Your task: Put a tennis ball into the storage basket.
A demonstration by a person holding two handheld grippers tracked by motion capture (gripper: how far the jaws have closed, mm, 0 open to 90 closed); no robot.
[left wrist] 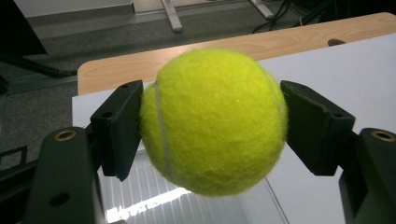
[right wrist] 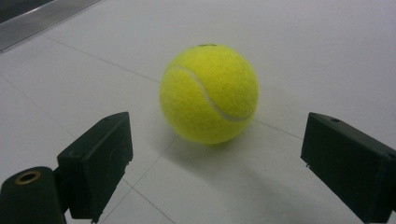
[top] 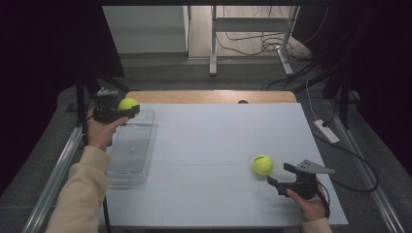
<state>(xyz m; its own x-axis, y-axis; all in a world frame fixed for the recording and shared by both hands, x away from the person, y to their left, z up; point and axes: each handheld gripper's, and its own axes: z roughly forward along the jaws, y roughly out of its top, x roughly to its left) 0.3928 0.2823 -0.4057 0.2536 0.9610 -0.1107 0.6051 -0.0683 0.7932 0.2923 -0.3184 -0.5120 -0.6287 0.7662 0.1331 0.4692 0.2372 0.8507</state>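
Observation:
A yellow-green tennis ball (left wrist: 214, 120) is clamped between the two black jaws of my left gripper (left wrist: 212, 128). In the high view that ball (top: 128, 103) and the left gripper (top: 127, 109) hang over the far end of a clear plastic tray (top: 127, 165) at the table's left. A second tennis ball (top: 263, 165) rests on the white table at the right. My right gripper (top: 279, 176) stands open just behind it, jaws wide. In the right gripper view this ball (right wrist: 209, 93) lies a little beyond the jaw tips of that gripper (right wrist: 224, 163), touching neither.
The white mat (top: 214, 145) covers the table, with a wooden strip (top: 209, 96) along the far edge. Beyond it stand metal stand legs (top: 213, 48) and loose cables (top: 257, 43) on the floor. A power strip (top: 326, 131) lies off the right edge.

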